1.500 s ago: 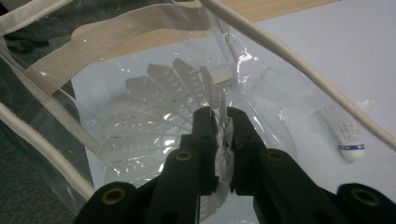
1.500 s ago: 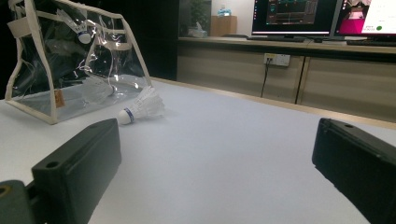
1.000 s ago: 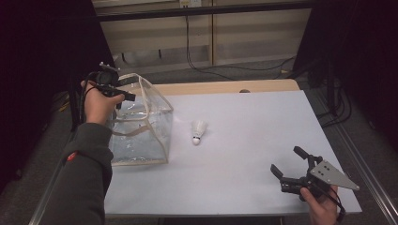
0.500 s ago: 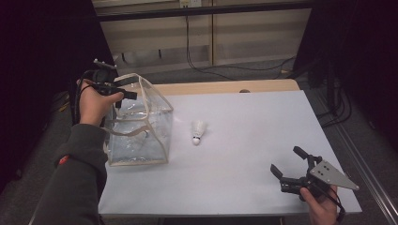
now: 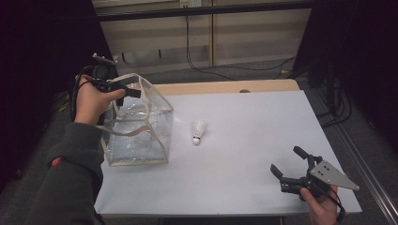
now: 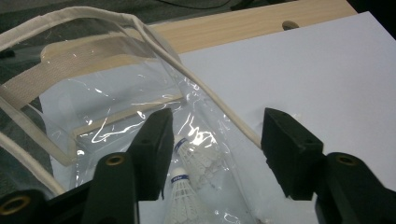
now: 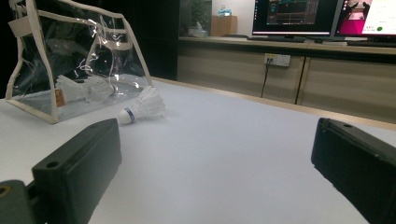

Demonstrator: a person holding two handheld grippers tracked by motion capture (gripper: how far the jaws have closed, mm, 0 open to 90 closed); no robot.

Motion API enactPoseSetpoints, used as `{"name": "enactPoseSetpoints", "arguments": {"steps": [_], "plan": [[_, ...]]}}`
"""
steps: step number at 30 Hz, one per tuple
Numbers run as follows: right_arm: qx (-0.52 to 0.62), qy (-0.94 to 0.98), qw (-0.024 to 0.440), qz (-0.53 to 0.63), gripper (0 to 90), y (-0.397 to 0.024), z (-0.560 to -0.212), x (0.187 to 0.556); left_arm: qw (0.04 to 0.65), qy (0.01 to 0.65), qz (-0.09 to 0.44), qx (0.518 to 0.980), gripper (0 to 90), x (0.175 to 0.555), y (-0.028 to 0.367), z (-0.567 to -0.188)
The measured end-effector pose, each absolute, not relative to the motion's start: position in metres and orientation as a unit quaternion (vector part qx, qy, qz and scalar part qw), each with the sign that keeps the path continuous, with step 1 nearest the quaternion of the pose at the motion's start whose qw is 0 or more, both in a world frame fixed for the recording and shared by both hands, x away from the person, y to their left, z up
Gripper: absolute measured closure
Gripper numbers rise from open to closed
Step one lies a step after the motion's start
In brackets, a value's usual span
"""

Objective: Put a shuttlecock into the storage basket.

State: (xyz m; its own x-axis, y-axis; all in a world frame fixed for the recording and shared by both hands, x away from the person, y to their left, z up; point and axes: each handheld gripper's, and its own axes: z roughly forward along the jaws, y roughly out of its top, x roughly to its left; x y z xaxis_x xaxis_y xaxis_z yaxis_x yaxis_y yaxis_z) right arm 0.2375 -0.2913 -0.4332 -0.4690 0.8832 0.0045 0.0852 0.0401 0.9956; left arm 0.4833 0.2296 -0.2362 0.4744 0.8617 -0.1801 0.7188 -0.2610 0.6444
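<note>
Above the bag (image 5: 136,124), the left gripper (image 6: 215,140), jaws just opening and holding nothing, hangs over two shuttlecocks (image 6: 189,179) inside, apparently dropped there. Right of the bag lies another shuttlecock (image 5: 198,131); the right gripper (image 5: 288,165) waits, wide, well apart.

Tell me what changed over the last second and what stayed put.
The left gripper rose a little above the clear bag; its jaws have just been opening, with nothing pressed between them, and shuttlecocks lie in the bag below. The loose shuttlecock on the table and the open right gripper kept their places.
</note>
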Motion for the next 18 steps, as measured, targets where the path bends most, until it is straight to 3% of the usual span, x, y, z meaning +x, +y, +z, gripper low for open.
{"name": "enactPoseSetpoints", "arguments": {"steps": [18], "plan": [[0.381,0.633,0.346,0.579,1.7,-0.290,-0.433,0.238,0.344,0.481,0.091,0.802,24.9,0.477,0.212,-0.226]]}}
